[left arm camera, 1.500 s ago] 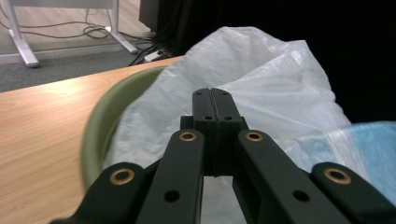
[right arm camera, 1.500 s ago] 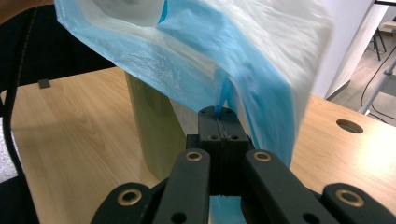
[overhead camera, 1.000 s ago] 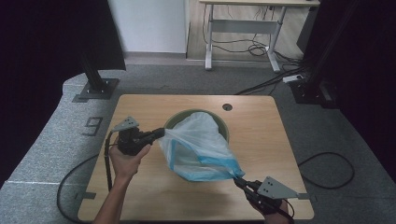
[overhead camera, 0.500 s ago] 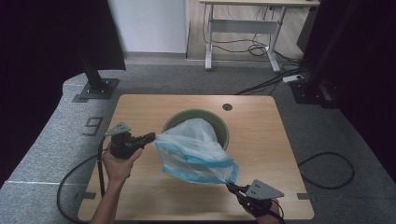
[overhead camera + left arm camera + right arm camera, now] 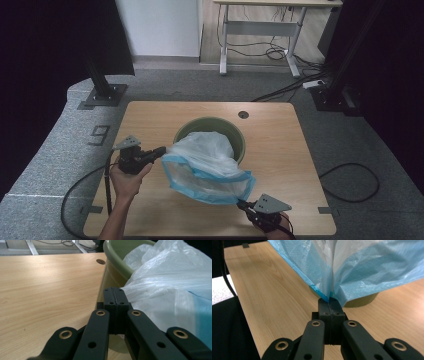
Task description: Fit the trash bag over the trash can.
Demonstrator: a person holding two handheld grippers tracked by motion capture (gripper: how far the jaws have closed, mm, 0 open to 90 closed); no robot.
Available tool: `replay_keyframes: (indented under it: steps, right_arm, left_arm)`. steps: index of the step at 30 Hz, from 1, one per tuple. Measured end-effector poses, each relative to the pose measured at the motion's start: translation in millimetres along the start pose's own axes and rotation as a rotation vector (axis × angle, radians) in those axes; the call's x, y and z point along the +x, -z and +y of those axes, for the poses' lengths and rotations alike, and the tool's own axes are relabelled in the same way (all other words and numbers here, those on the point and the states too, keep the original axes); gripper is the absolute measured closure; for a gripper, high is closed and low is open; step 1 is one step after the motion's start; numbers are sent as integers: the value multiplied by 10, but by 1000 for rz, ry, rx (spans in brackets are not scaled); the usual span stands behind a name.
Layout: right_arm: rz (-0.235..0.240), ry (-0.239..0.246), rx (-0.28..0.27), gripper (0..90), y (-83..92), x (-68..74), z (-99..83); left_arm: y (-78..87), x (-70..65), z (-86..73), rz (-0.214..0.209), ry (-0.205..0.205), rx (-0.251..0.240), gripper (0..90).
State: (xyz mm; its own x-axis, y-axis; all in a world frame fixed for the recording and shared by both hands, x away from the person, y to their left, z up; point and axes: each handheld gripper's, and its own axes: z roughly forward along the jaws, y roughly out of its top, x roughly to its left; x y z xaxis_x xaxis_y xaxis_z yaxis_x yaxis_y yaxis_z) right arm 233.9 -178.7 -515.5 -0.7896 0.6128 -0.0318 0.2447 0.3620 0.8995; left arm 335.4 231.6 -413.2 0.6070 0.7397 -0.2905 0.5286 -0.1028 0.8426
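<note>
both your hands have dropped since a second ago. left gripper (image 5: 161,151) and right gripper (image 5: 241,203) pinch the bag (image 5: 205,165) rim, at 9 and 5 o'clock, over the bin (image 5: 240,139). next, stretch the rim around it.

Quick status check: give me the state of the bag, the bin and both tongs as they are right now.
Plastic bag: mouth stretched open between the two tongs, blue rim toward the person, closed end lying in the bin.
Green bin: upright on the table, bag not yet fitted over its rim.
Left tongs: shut on the bag's edge.
Right tongs: shut on the bag's blue rim.
</note>
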Motion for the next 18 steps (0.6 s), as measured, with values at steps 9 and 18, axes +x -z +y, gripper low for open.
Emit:
replay_keyframes:
  steps: [9, 18]
  right_arm:
    - [-14, -22, 22, 877, -86, -35, -29]
    - [-103, -85, -123, 576, 591, 15, -75]
  left_arm:
    - [-36, 18, 46, 6, 11, 1, 900]
    - [22, 1, 55, 3, 8, -12, 900]
